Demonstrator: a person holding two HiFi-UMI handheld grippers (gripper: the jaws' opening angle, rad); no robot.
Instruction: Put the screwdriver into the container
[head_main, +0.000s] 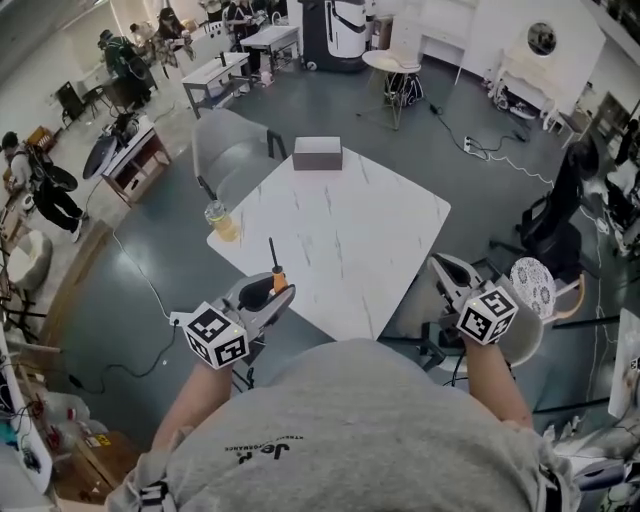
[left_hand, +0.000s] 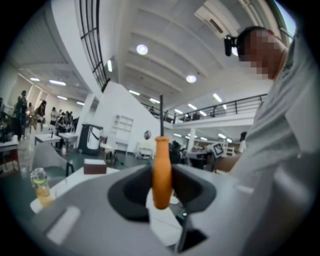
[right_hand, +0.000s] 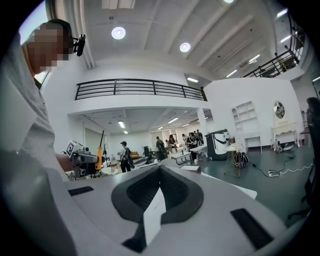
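The screwdriver (left_hand: 161, 172) stands upright between the 2 jaws of the left gripper (head_main: 268, 296), which are clamped on its orange handle, with the thin black shaft pointing up. It is held over the near edge of the table (head_main: 360, 240), well apart from the container (head_main: 317, 153), a closed brownish box at the far edge. The right gripper (head_main: 442, 268) hovers off the table's right corner, its jaws pressed together with nothing between them.

Each gripper carries a cube of black-and-white square markers. The person's grey shirt (head_main: 350, 440) has a line of small dark print, too small to read.

The table is white with faint grey veins. A cup (head_main: 221, 220) of yellow drink sits at its left corner. The room is a big open hall with a dark grey floor, white walls, round ceiling lights and a railed upper gallery; people sit at desks on the far left.
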